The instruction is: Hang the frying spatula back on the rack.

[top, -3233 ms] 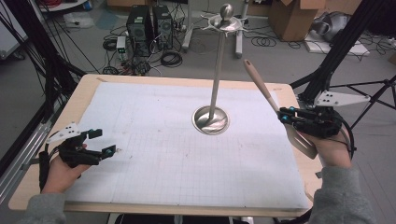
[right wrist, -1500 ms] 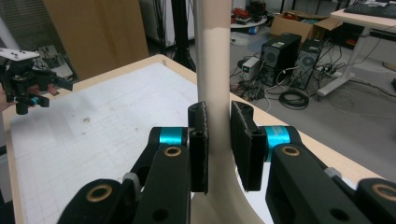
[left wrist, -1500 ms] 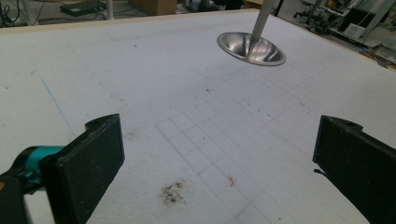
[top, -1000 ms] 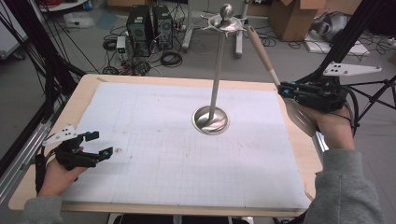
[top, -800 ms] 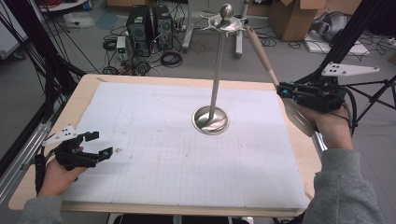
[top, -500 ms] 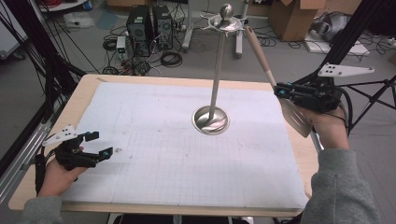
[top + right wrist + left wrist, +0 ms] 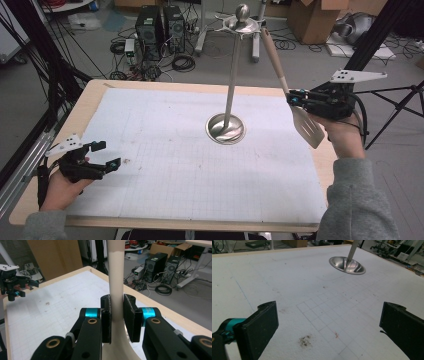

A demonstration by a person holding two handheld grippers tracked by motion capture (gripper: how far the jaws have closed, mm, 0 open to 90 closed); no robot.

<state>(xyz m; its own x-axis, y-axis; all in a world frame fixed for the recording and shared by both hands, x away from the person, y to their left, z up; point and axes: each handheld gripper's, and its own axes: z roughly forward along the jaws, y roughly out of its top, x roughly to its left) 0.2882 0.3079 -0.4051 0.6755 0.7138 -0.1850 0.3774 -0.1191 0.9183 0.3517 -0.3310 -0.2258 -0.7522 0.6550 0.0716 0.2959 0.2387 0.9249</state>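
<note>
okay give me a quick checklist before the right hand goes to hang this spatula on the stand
1. Right tongs clamped on the spatula neck: ok.
2. Handle tip up near the stand top ring: ok.
3. Handle end hooked on a prong: cannot tell.
4. Stand base flat on the white mat: ok.
5. Left tongs open, resting at the mat's near left corner, well away from the stand: ok.
</note>
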